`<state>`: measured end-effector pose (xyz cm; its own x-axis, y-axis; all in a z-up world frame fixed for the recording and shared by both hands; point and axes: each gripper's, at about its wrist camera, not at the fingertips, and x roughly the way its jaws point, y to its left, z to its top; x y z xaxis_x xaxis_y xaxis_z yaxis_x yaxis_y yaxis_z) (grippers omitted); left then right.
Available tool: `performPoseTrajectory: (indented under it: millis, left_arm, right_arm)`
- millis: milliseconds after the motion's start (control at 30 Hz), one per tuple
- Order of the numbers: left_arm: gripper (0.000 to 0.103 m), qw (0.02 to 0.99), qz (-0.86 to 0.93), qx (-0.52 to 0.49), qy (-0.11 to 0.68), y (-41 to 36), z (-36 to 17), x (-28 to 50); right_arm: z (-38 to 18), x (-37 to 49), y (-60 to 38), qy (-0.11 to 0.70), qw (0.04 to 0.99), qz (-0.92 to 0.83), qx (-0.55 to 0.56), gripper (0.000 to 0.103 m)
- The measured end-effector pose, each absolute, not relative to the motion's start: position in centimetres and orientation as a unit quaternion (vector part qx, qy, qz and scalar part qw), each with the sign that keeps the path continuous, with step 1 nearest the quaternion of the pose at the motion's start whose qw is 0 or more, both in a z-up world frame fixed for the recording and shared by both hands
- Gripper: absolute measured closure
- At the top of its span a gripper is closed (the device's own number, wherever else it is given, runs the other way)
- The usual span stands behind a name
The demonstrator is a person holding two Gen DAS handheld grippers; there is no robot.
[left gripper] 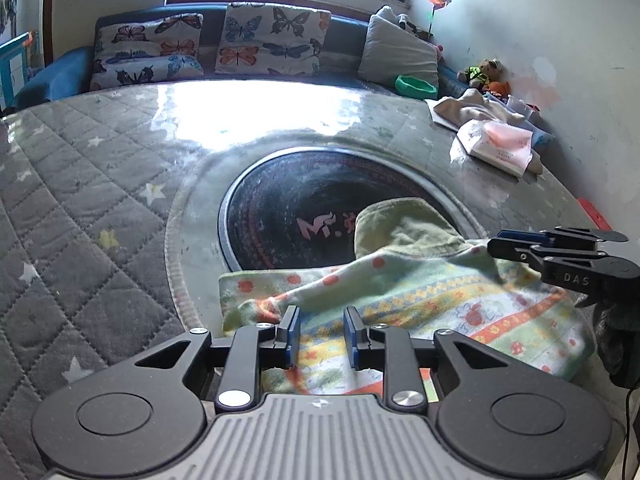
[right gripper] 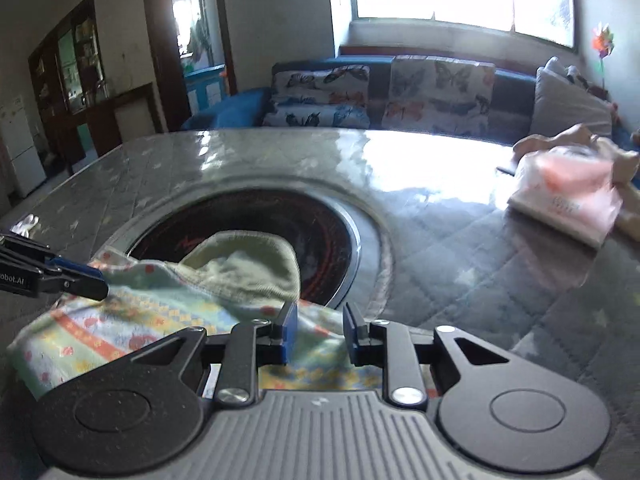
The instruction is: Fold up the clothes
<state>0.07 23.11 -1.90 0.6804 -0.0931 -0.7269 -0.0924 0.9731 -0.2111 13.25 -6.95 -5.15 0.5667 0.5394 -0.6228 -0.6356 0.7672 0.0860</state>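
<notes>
A light green child's garment (left gripper: 400, 292) with orange and yellow patterned bands lies bunched on the table, partly over the dark round inset (left gripper: 296, 216). Its plain green lining is turned up at the top. My left gripper (left gripper: 320, 336) is open just above the garment's near left edge, with cloth between the blue pads but not pinched. My right gripper (left gripper: 500, 242) reaches in from the right over the garment. In the right wrist view the garment (right gripper: 140, 312) lies ahead and left, my right gripper (right gripper: 320, 332) is open over its right edge, and my left gripper (right gripper: 96, 280) enters from the left.
The table (left gripper: 100, 184) has a grey quilted star cover under clear plastic. A pink tissue pack (left gripper: 500, 144) and beige cloths (left gripper: 472, 108) lie at the far right by the wall. A sofa with butterfly cushions (left gripper: 272, 40) stands behind.
</notes>
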Motion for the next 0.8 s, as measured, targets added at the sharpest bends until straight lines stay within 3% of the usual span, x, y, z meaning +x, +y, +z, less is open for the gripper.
performPoseTrajectory:
  millis: [133,200,267,367,800]
  left_arm:
    - [0.077,0.915,-0.013,-0.111,0.388,22.2,-1.0,0.3]
    - [0.077,0.916,-0.022,-0.107,0.386,21.6,-0.7,0.8]
    - [0.077,0.916,-0.03,-0.104,0.387,20.9,-0.7,1.5]
    - [0.077,0.913,-0.036,-0.104,0.393,20.1,-1.2,2.6]
    - [0.072,0.906,-0.016,-0.141,0.398,20.5,-3.3,4.4]
  right_arm:
    - [-3.1,12.2,-7.8,0.285,0.891,0.347,-0.066,0.073]
    - [-2.2,11.6,-8.0,0.268,0.894,0.354,-0.062,0.057]
    - [-1.8,11.1,-7.9,0.259,0.894,0.359,-0.063,0.056]
    - [-2.1,10.6,-7.4,0.264,0.891,0.364,-0.064,0.043]
    - [-5.8,8.7,-3.2,0.311,0.849,0.414,-0.103,0.021]
